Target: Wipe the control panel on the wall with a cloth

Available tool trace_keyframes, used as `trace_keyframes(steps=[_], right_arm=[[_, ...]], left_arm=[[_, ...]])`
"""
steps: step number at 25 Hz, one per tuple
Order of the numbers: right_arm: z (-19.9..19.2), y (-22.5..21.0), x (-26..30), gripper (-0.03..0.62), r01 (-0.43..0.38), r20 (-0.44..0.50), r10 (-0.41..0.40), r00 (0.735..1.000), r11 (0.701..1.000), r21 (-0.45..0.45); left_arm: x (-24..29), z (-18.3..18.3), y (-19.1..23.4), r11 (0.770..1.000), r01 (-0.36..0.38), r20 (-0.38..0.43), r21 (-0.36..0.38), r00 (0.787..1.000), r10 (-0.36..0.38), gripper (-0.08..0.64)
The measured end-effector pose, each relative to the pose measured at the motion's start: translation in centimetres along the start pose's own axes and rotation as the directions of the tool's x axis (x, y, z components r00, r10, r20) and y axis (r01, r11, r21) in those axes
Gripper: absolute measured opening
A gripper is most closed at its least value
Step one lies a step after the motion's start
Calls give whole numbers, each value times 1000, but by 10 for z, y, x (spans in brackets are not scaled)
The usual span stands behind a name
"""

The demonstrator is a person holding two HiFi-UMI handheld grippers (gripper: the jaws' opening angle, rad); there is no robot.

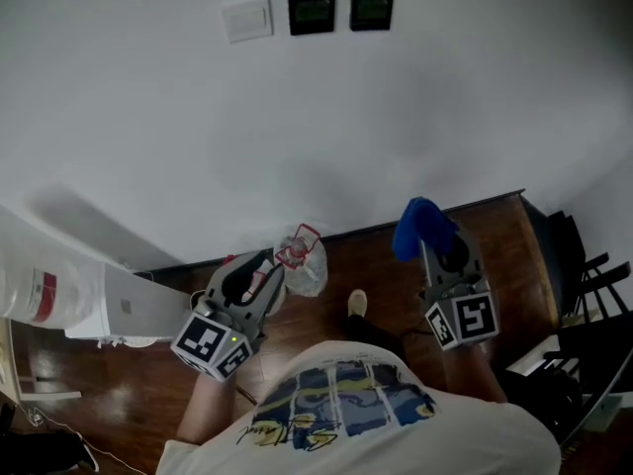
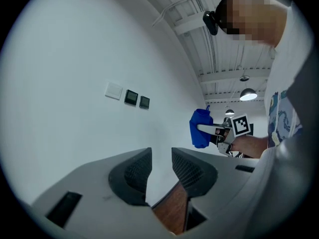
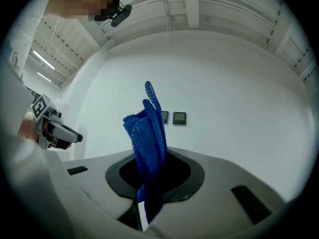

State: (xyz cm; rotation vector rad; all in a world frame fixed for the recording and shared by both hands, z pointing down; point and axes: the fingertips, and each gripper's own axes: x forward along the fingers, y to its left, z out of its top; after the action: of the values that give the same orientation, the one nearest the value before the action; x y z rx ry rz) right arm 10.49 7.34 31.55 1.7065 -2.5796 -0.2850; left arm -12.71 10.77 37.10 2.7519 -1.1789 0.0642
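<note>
The right claw (image 1: pixel 433 253) is pinching a blue cloth (image 1: pixel 420 228). Seen from the right gripper view, the claw (image 3: pixel 149 185) is pressed onto the cloth's lower part, and the rest of the cloth (image 3: pixel 147 133) stands up in a bunched fold toward 12 o'clock. The left claw (image 1: pixel 267 273) is held lower, at about 8 o'clock in the head view, well apart from the right one. In the left gripper view, the left claw (image 2: pixel 160 166) is spread a little with nothing between its pads; only white wall and wooden floor show through the gap.

High on the white wall (image 1: pixel 396 117), at 12 o'clock in the head view, a dark control panel (image 1: pixel 312 14) sits just beside a second dark panel (image 1: pixel 371 12) at its 3 o'clock. A white switch plate (image 1: pixel 246 18) is at its 9 o'clock. The cloth is well below these, not touching the wall.

On the wooden floor (image 1: pixel 495 236) near the baseboard lies a clear plastic bag (image 1: pixel 305 263), just beside the left claw's tips. A white appliance (image 1: pixel 59 300) stands at 9 o'clock.
</note>
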Motion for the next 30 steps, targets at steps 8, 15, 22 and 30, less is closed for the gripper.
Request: trace_keyframes(steps=[8,15,22,30], right_arm=[[7,43,-63,86,-49,-16,50,999,998,31],[10,31,-86,84,-37,-20,37,999,999,32],[5,24,-95,84,-33,-16,34,999,998,49],[3,25,-93,84,-53,-10,53,999,997,58]], left_arm=[[-50,-11,-24,1000,-25,-10,-9,1000,25,112],[-48,-8,-50,999,-18,-4,-29,1000,18,112],[-30,-8,-66,999,26,-16,-23,1000,-26,111],[-26,-12,-66,1000,17,-32,-19,999,-17,111]])
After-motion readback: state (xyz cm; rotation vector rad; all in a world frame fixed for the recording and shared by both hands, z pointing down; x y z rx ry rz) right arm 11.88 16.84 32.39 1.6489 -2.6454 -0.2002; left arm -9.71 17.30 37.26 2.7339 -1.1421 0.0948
